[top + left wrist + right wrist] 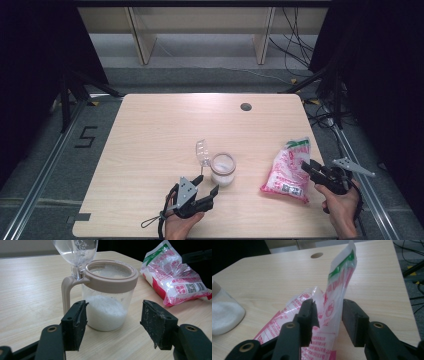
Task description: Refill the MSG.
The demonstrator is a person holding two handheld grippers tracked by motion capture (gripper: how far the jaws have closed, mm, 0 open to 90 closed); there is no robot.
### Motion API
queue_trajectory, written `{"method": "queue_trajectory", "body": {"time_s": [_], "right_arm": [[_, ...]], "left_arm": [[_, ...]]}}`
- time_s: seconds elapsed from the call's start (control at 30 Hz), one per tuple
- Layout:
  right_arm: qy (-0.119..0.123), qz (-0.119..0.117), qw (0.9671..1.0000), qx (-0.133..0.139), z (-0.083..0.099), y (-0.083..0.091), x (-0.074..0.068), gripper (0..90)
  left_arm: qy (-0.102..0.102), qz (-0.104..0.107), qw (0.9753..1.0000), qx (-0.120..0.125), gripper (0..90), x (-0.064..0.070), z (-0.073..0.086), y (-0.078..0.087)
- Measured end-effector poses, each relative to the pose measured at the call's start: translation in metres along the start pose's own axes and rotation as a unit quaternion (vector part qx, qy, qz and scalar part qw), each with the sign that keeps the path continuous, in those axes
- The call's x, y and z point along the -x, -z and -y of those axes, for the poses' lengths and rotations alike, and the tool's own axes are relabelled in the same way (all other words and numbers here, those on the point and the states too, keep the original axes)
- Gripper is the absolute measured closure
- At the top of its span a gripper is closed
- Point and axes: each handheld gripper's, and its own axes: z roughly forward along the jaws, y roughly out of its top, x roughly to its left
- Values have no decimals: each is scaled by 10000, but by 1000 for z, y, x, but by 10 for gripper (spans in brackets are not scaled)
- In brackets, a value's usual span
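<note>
A clear jar [222,170] with a beige rim and handle holds white granules at the table's middle front. Its clear lid [202,151] is flipped up. My left gripper [208,184] stands open just in front of it. In the left gripper view the jar [107,305] sits ahead of the gap between the spread jaws of the left gripper [115,312]. A pink, white and green bag [289,170] lies to the right. My right gripper [310,168] is at its right edge. There a raised fold of the bag [334,297] fills the narrow gap of my right gripper [329,312].
The light wooden table [160,130] has a round cable hole [246,106] near its far edge. Dark frames, rails and cables flank the table on both sides, with shelving on the floor beyond.
</note>
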Motion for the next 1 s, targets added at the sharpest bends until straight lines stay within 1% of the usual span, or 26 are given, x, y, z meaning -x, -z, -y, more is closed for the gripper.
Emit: {"method": "queue_trajectory", "body": {"time_s": [0.03, 0.07, 0.13, 0.17, 0.2, 0.23, 0.27, 0.3, 0.33, 0.4, 0.43, 0.5, 0.53, 0.57, 0.6, 0.67, 0.7, 0.73, 0.77, 0.8, 0.83, 0.87, 0.9, 0.93, 0.97, 1.0], "right_arm": [[79, 47, 9999, 71, 1, 1, 0, 599], [87, 99, 9999, 65, 2, 3, -1, 596], [71, 64, 9999, 40, 4, 6, -2, 571], [-1, 99, 9999, 37, 5, 7, -5, 570], [71, 43, 10000, -35, 5, 8, -5, 570], [192, 103, 9998, 36, 6, 8, -6, 567], [196, 129, 9997, 40, 6, 9, -7, 561], [247, 94, 9996, 49, 6, 8, -9, 558], [146, 74, 9999, 11, 6, 10, -12, 554], [302, 59, 9995, 95, 5, 11, -13, 541], [205, 14, 9997, 111, 5, 13, -17, 532], [211, -113, 9996, 118, 6, 14, -22, 514], [400, -84, 9991, 110, 6, 14, -23, 503], [434, -66, 9990, 68, 7, 14, -28, 497], [442, -218, 9988, 75, 7, 15, -31, 490], [468, -243, 9986, 29, 9, 16, -39, 475], [548, -320, 9980, 34, 9, 15, -41, 466], [483, -306, 9984, -45, 10, 16, -44, 460], [531, -422, 9977, 2, 10, 15, -44, 453], [454, -441, 9980, 14, 12, 15, -47, 441], [611, -430, 9972, -41, 12, 14, -45, 435], [483, -472, 9977, -106, 13, 15, -48, 434], [525, -493, 9974, 1, 14, 14, -49, 428], [536, -525, 9972, -53, 14, 15, -50, 419], [467, -440, 9978, -167, 15, 17, -52, 414], [569, -466, 9973, -75, 15, 15, -51, 415]], "left_arm": [[-17, 8, 10000, 1, 367, -1, 0, 0], [-28, 5, 10000, -1, 367, -1, 0, 0], [-30, -20, 10000, -8, 367, -1, 1, 0], [-19, -15, 10000, -26, 367, -2, 1, 0], [-43, -25, 10000, -62, 367, -2, 1, 0], [-36, -34, 10000, -64, 367, -2, 1, 0], [-27, -36, 10000, -53, 367, -3, 1, 0], [-25, -50, 10000, -57, 367, -3, 1, 0], [-23, -55, 10000, -48, 367, -4, 0, 0], [-20, -44, 10000, -3, 367, -6, 0, 0], [-4, -111, 9999, -38, 367, -7, -1, 2], [-11, -105, 9999, 16, 367, -10, -2, 2], [41, -172, 9998, -4, 367, -9, -3, 3], [18, -182, 9998, 33, 367, -11, -3, 3], [39, -181, 9998, 48, 369, -11, -3, 3], [-22, -204, 9998, 17, 372, -13, -4, 4], [36, -193, 9998, 39, 374, -14, -4, 4], [4, -200, 9998, 39, 376, -15, -4, 4], [-11, -214, 9998, 40, 378, -17, -5, 4], [14, -249, 9997, 51, 378, -18, -5, 3], [-27, -241, 9997, 33, 378, -19, -6, 4], [7, -284, 9996, 22, 382, -20, -6, 4], [-24, -310, 9995, 14, 388, -21, -6, 4], [3, -340, 9994, -8, 390, -21, -7, 5], [-11, -345, 9994, 3, 391, -22, -7, 5], [9, -344, 9994, 66, 393, -23, -8, 5]]}}
